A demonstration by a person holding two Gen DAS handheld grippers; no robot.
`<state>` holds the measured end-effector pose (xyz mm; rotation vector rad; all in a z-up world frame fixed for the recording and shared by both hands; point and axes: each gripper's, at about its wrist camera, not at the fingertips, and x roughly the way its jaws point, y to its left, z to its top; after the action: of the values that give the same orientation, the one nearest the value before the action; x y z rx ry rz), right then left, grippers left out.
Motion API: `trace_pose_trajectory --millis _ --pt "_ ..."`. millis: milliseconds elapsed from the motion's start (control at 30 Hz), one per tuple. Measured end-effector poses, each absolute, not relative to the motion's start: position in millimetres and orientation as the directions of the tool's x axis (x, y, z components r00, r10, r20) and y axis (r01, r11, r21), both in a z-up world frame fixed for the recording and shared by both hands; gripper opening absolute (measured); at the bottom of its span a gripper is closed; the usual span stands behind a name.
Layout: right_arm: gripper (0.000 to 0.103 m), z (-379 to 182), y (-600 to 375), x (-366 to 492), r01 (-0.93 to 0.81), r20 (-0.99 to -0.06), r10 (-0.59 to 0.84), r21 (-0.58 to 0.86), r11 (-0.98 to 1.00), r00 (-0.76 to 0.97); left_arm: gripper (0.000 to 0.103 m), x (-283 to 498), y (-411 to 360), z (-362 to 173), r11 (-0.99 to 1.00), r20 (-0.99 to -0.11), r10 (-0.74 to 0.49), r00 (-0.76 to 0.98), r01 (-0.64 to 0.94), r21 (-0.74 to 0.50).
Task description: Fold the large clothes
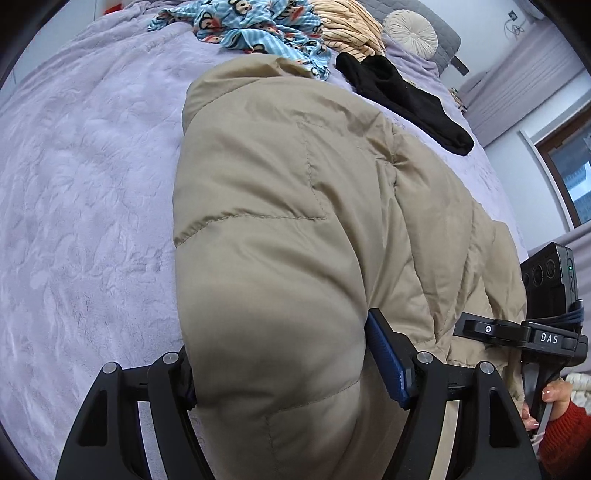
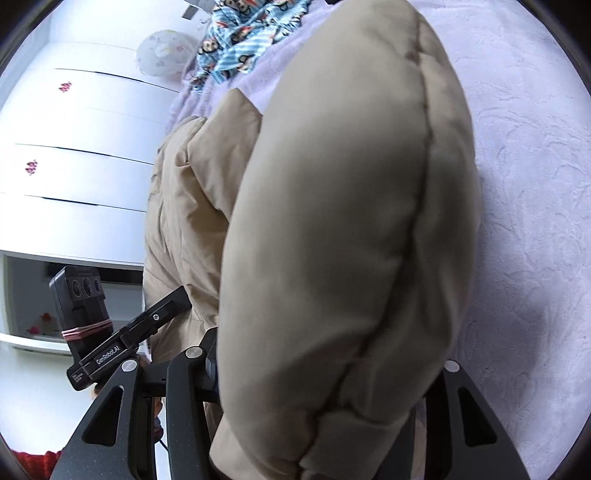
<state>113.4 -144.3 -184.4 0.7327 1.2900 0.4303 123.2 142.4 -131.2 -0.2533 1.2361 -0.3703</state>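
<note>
both grippers, left gripper (image 1: 280, 373) and right gripper (image 2: 325, 384), jaws clamped on thick folds of the beige puffer jacket (image 1: 295, 192), probably carrying one edge across the bed (image 1: 92, 184) to fold it.

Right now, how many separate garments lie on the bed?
4: the beige puffer jacket held in both grippers, a black garment beyond it, a blue monkey-print piece and a striped peach one farthest away. Others may be hidden.

Puffy beige quilted jacket (image 2: 332, 240) clamped between the right gripper (image 2: 325, 373) fingers, lilac plush blanket (image 2: 524, 184) beyond the fingertips, left gripper (image 2: 110, 347) beside the left finger
</note>
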Motion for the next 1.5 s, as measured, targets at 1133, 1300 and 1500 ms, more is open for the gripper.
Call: trace_pose_trajectory --millis 1133,1300,1500 --pt "0.04 -91.3 -99.9 47.1 0.048 -0.844 0.438 0.474 0.879 0.309 0.077 119.2 143.1 -70.9 0.958 -0.876 -0.264 0.404 0.212 -0.191" --pt "0.04 -87.2 -91.6 42.5 0.014 -0.848 0.426 0.453 0.891 0.315 0.077 156.0 121.6 -66.6 0.955 -0.867 -0.266 0.422 0.235 -0.178" --pt "0.04 -105.8 -80.0 49.6 -0.007 -0.895 0.332 0.346 0.938 0.297 0.077 167.6 53.9 -94.6 0.941 -0.893 -0.182 0.411 0.335 -0.037"
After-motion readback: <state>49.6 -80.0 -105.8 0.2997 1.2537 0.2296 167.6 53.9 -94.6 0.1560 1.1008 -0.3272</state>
